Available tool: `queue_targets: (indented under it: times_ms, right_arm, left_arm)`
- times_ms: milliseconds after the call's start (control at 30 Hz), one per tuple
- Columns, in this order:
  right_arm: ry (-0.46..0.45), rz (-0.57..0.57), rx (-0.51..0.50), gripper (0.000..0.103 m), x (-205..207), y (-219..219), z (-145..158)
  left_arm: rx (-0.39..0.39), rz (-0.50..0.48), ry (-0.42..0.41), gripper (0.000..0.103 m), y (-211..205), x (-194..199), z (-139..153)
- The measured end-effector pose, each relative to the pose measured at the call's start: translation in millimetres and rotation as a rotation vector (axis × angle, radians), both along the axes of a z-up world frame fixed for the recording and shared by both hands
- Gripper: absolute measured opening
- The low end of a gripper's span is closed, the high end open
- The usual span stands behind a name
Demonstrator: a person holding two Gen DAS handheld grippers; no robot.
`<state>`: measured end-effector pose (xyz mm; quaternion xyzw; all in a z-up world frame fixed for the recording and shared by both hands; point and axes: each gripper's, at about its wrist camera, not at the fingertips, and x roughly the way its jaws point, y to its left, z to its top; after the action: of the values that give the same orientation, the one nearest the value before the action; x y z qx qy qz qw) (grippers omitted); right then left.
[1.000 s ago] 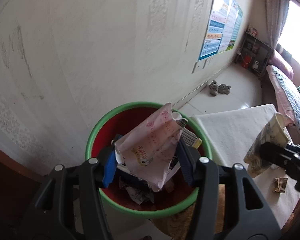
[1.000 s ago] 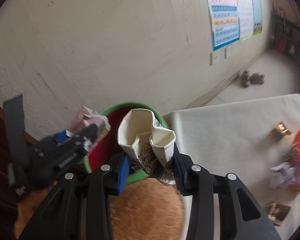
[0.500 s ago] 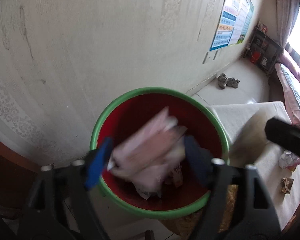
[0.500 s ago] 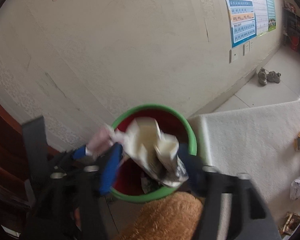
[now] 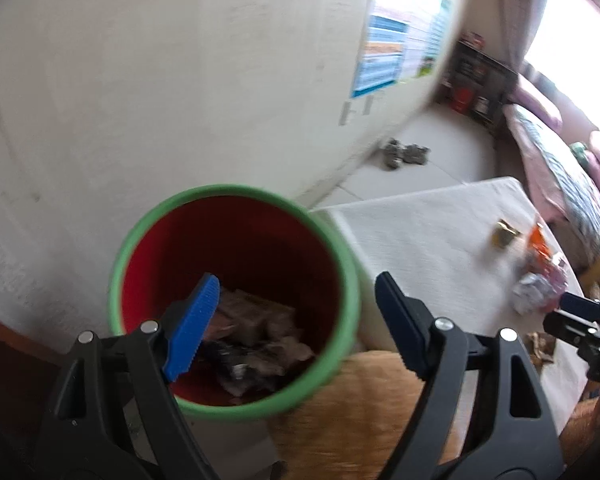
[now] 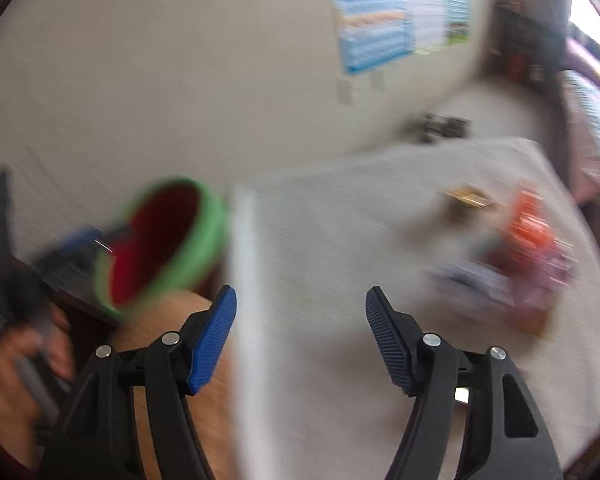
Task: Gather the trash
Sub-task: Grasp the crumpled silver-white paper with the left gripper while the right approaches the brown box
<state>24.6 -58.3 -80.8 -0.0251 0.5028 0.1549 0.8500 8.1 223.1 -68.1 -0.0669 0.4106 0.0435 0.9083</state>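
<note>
My table is covered with a white, ribbed cloth [image 5: 416, 240], and its near corner sits just beside the green-rimmed red plastic bin [image 5: 340, 248] standing on the floor. Toward the far side of the cloth lies a small crumpled gold foil wrapper [image 5: 505, 233], on its own. Near it, closer to the table's right edge, I see an orange snack packet [image 5: 538, 242], and just beside that a crumpled white and silvery wrapper [image 5: 534, 299] with a pinkish scrap against it. My right camera shows the same cluster, heavily blurred [image 6: 528, 236]. On the pale tiled floor [image 5: 440, 168] by the wall lies a pair of grey shoes [image 5: 406, 154].
</note>
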Motion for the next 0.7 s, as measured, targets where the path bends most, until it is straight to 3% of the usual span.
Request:
queue_targets:
  times_ms: [67,200,400,433,467,500,533,600,700]
  right_arm:
    - [0.065,-0.027,-0.076,0.072,0.0,-33.8,-12.9]
    - [0.142,-0.047,-0.199,0.073,-1.7,-78.9,-47.5]
    - [0.205,-0.022,-0.15,0.073,1.6,-80.1,-81.3]
    - [0.196,-0.009,-0.146,0.066,1.3,-76.7,-82.0]
    - [0.18,0.0,-0.138,0.049,-0.2,-75.4,-79.8]
    - [0.18,0.008,-0.115,0.04,-0.9,-74.3,-76.4]
    - [0.196,0.007,-0.062,0.017,-1.8,-76.4,-71.2]
    - [0.181,-0.032,-0.026,0.001,-6.2,-85.8,-57.2]
    - [0.184,-0.104,0.029,0.0,-15.5,-108.4,-44.2]
  left_arm:
    - [-0.003,-0.037,0.0,0.077,-18.7,2.5,0.5]
    - [-0.008,-0.116,0.009,0.077,-63.0,8.4,0.0]
    - [0.045,-0.215,0.014,0.084,-132.2,20.9,-0.1]
    - [0.061,-0.23,0.011,0.085,-144.2,23.7,-0.5]
    - [0.074,-0.241,0.008,0.085,-153.1,26.0,-0.9]
    - [0.088,-0.253,0.007,0.085,-162.4,28.6,-1.6]
    - [0.1,-0.265,0.007,0.085,-171.8,31.8,-2.0]
    - [0.113,-0.284,0.003,0.085,-190.4,37.4,-2.8]
    - [0.114,-0.316,0.01,0.085,-215.3,47.7,-5.9]
